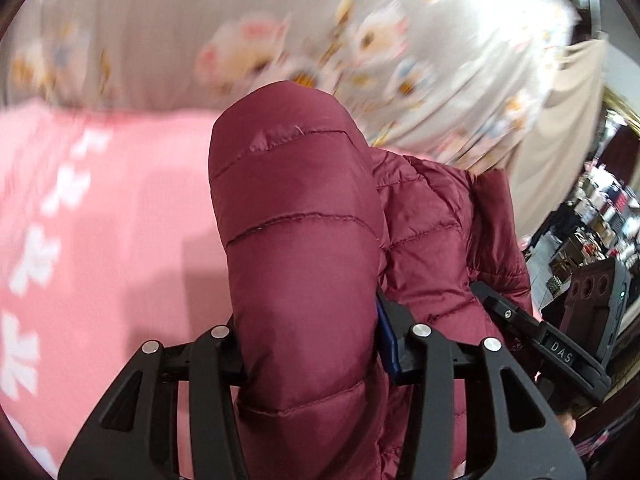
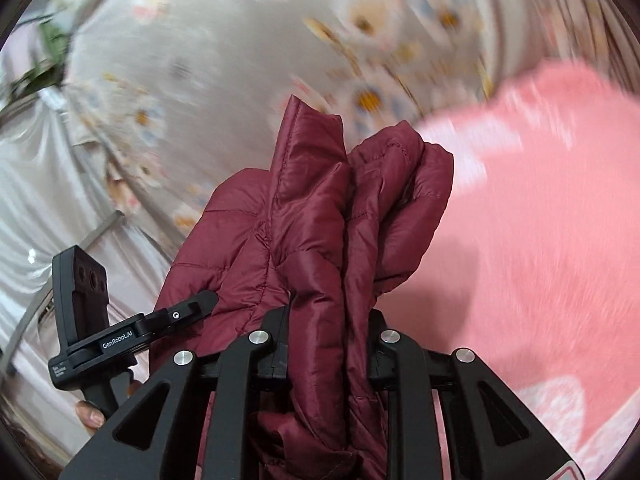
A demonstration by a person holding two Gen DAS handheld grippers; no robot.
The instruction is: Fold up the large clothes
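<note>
A maroon quilted puffer jacket (image 1: pixel 296 208) hangs lifted above the bed, and both grippers grip it. My left gripper (image 1: pixel 312 352) is shut on a thick padded fold that bulges up between its jaws and hides the fingertips. In the right wrist view my right gripper (image 2: pixel 328 332) is shut on bunched layers of the same jacket (image 2: pixel 312 208), which stand up in front of the camera. Each view also shows the other gripper at the jacket's edge: the right one (image 1: pixel 504 312) and the left one (image 2: pixel 192 308).
Under the jacket lies a pink blanket (image 1: pixel 100 220) with white flower shapes, blurred in both views (image 2: pixel 540 220). Behind it is a cream floral cloth (image 1: pixel 280 40). Cluttered shelves (image 1: pixel 600 216) stand at the far right. A person's fingers (image 2: pixel 90 414) hold the left gripper's handle.
</note>
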